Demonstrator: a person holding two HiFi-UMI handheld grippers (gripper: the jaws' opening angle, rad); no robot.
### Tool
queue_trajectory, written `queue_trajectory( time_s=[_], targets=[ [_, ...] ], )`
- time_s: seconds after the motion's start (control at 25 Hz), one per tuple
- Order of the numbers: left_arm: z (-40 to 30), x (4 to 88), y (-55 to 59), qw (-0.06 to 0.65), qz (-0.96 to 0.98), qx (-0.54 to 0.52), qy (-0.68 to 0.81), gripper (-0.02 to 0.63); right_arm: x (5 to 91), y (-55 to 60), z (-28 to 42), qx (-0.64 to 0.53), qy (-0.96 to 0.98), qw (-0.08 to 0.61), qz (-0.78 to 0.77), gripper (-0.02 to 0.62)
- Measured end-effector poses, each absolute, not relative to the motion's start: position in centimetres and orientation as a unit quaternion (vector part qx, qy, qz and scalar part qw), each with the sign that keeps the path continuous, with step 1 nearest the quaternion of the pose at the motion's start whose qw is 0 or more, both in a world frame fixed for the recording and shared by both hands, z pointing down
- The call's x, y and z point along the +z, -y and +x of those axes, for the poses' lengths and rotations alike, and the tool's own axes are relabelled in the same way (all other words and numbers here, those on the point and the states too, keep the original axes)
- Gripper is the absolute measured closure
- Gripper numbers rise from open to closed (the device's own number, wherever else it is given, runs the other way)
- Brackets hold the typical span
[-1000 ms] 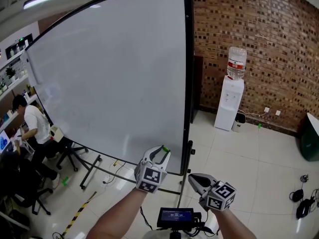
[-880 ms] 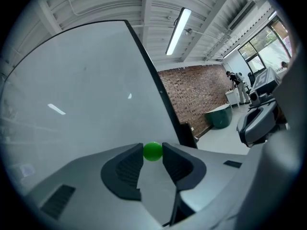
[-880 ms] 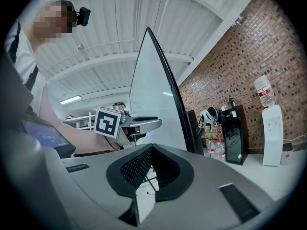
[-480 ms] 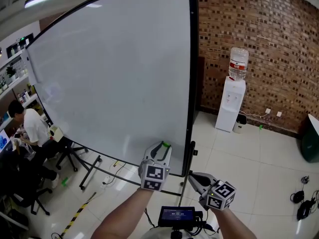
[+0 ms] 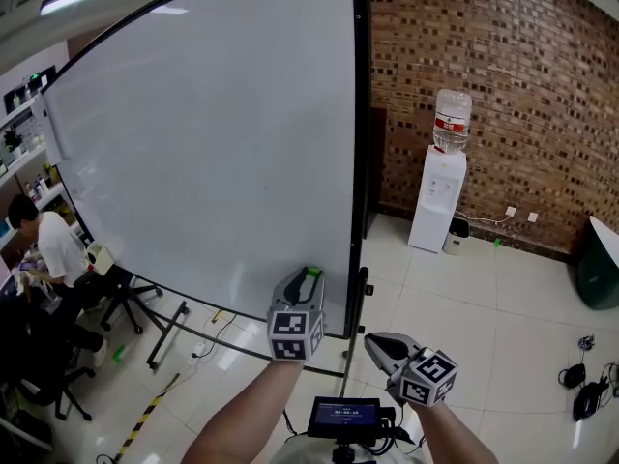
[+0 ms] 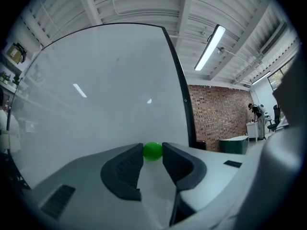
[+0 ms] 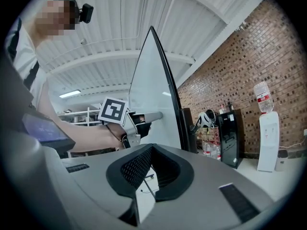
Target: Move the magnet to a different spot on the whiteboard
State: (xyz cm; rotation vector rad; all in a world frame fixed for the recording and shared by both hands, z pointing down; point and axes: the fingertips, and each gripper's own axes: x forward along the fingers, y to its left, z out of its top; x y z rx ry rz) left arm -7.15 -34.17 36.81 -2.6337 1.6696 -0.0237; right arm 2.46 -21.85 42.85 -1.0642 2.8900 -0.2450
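Change: left gripper [image 5: 308, 280] has rolled at the wrist since the earlier frame, and its marker cube now faces us more squarely.
Left gripper: we see its jaws pinching the green magnet [image 6: 152, 151] at their tips.
Magnet: against the whiteboard [image 5: 213, 143], near its lower right corner.
Right gripper [image 7: 152, 150]: jaws pressed together, empty, apart from the board.
Surroundings: brick wall [image 5: 503, 95] and water dispenser [image 5: 432, 206] beyond the board's right edge.
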Motion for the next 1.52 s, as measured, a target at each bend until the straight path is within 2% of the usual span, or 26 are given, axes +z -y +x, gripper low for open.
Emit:
queue_trajectory(
  time_s=[0.32,0.56,1.36,1.52],
  targets=[
    [-7.2,37.5,34.4,-0.017,-0.836,0.005,-0.548,0.468,43.2,20.8,4.4,-0.094,-0.928,0.033,-0.359,0.584],
    [-6.0,37.0,35.0,-0.012,-0.838,0.011,-0.545,0.468,42.8,20.8,5.6,-0.104,-0.923,0.049,-0.368,0.584],
    [-6.9,38.1,34.6,-0.036,-0.858,0.007,-0.512,0.439,43.9,18.4,5.0,-0.115,-0.917,0.04,-0.38,0.584],
    [-7.0,38.1,33.9,-0.028,-0.859,0.001,-0.51,0.434,43.8,18.3,5.1,-0.13,-0.915,0.057,-0.377,0.584]
  ],
)
